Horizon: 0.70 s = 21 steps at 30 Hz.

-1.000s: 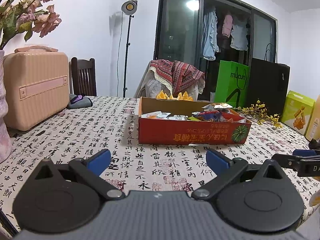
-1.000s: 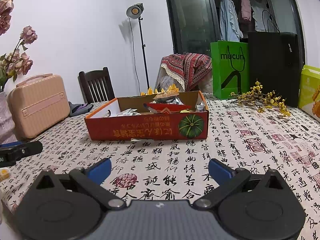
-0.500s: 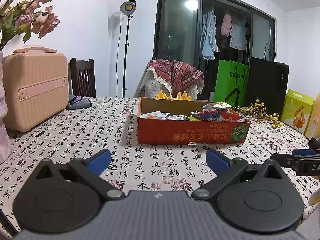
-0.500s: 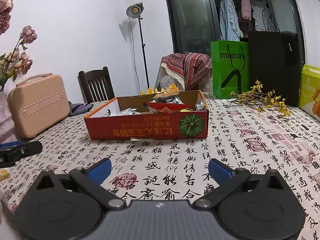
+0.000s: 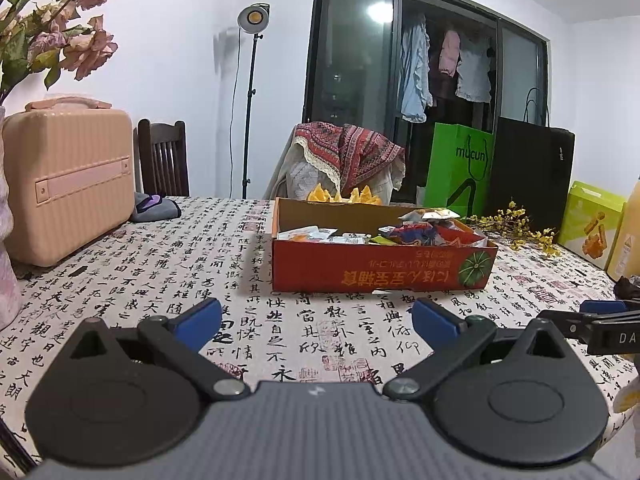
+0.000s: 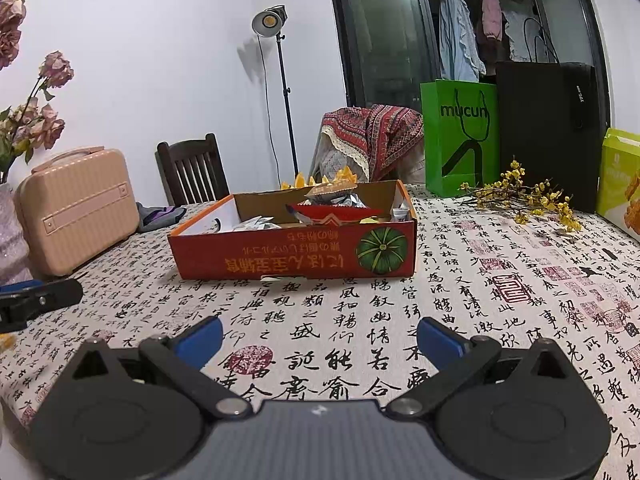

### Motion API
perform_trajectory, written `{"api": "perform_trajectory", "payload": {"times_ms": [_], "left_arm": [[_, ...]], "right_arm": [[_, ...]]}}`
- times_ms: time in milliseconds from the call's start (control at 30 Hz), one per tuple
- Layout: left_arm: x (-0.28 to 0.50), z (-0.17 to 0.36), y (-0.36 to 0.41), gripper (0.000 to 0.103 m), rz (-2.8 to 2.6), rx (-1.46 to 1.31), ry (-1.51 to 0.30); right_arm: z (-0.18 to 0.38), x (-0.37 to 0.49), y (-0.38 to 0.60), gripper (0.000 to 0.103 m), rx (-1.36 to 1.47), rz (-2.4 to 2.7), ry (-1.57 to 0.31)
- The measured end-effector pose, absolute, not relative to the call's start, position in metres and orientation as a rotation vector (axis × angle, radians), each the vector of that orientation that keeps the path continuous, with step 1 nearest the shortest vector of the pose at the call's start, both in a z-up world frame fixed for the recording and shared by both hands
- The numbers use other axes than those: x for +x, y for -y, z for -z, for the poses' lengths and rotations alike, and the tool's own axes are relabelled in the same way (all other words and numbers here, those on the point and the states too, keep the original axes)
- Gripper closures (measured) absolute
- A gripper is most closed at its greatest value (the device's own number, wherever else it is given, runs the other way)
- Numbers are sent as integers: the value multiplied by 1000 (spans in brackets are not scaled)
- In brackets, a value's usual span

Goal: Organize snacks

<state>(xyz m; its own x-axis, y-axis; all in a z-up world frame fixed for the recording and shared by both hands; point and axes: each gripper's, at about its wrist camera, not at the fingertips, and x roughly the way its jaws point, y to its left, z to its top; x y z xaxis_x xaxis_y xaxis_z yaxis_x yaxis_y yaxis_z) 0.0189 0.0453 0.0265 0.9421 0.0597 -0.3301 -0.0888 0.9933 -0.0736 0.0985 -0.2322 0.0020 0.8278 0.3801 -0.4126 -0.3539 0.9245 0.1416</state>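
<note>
A shallow red cardboard box [image 5: 380, 270] with a pumpkin picture holds several snack packets [image 5: 416, 232]. It stands mid-table; it also shows in the right wrist view [image 6: 296, 256], with snack packets [image 6: 336, 208] inside. My left gripper [image 5: 316, 318] is open and empty, low over the tablecloth, well short of the box. My right gripper [image 6: 318, 338] is open and empty, also short of the box. The right gripper's tip shows at the right edge of the left wrist view [image 5: 600, 320]. The left gripper's tip shows at the left edge of the right wrist view [image 6: 36, 300].
A pink case [image 5: 68, 180] and a vase of flowers [image 5: 8, 272] stand at the left. A green bag [image 6: 460, 136], a black bag [image 6: 548, 132], a yellow-green box [image 6: 620, 184] and yellow flower sprigs [image 6: 524, 196] sit at the back right. Chairs stand behind the table.
Both grippers stay open and empty. The views have shifted only very slightly; nothing on the table has moved.
</note>
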Motion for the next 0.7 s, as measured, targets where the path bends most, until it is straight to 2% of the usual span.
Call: {"api": "perform_trajectory", "payload": {"times_ms": [700], "left_arm": [[16, -25, -46, 0, -36, -99, -326]], "right_arm": [[1, 98, 232, 0, 60, -389, -455]]}}
